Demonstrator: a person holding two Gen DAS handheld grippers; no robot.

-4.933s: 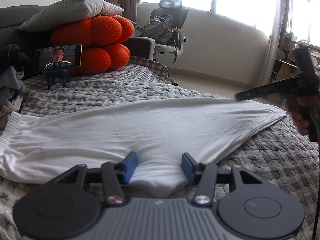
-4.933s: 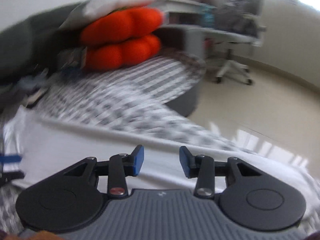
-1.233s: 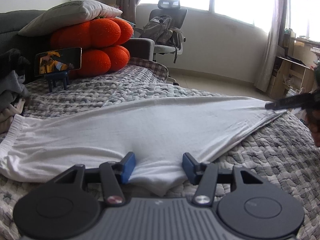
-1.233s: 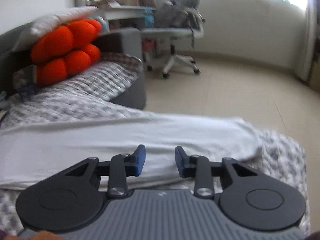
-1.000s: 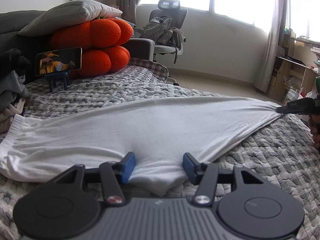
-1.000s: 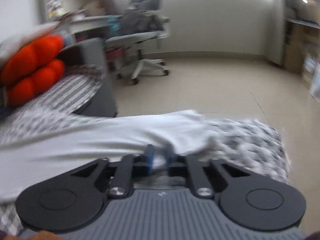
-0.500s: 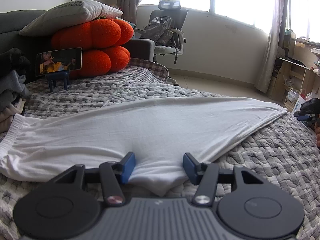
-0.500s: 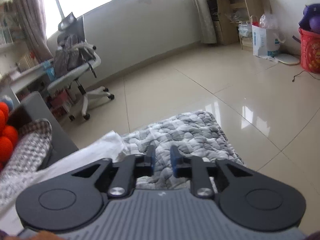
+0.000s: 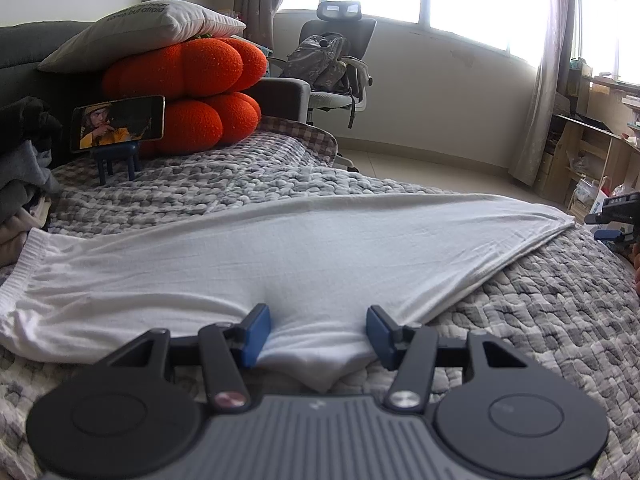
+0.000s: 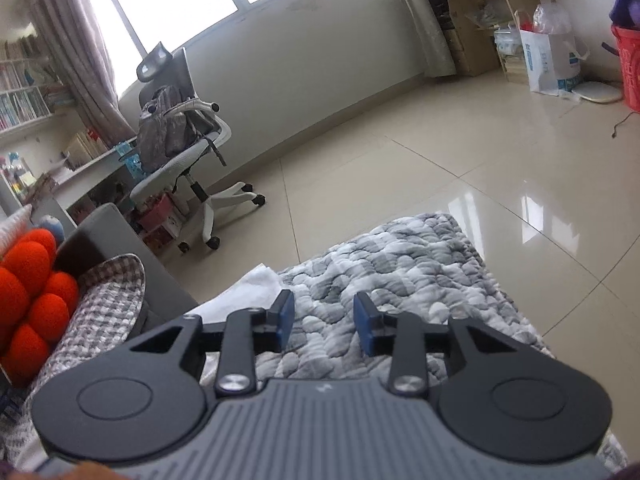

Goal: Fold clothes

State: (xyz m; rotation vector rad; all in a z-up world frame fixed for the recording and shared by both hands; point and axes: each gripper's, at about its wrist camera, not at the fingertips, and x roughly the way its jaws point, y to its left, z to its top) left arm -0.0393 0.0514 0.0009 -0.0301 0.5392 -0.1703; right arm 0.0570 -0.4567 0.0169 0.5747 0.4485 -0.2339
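A white garment [image 9: 320, 248] lies spread flat across the grey quilted bed cover [image 9: 540, 312], its ribbed hem at the left. My left gripper [image 9: 318, 336] stands open low over the near edge, with a fold of the white cloth lying between its blue pads. At the far right edge of the left wrist view is my right gripper [image 9: 612, 220], just off the garment's pointed end. In the right wrist view the right gripper [image 10: 324, 316] has its jaws opening with nothing between them, above the bed cover [image 10: 400, 264]. The garment's corner [image 10: 256, 284] lies just to its left.
Orange pumpkin cushions [image 9: 184, 92] under a pillow [image 9: 148, 28] and a phone on a blue stand [image 9: 118, 122] sit at the back left. A clothes pile [image 9: 20, 168] is at the left edge. An office chair [image 10: 180, 136], tiled floor [image 10: 440, 140], a paper bag [image 10: 548, 60] and a red basket [image 10: 628, 76] lie beyond the bed.
My right gripper was shut on the garment's far end, then let it go, opened and swung right off the cloth. The left gripper has stayed put.
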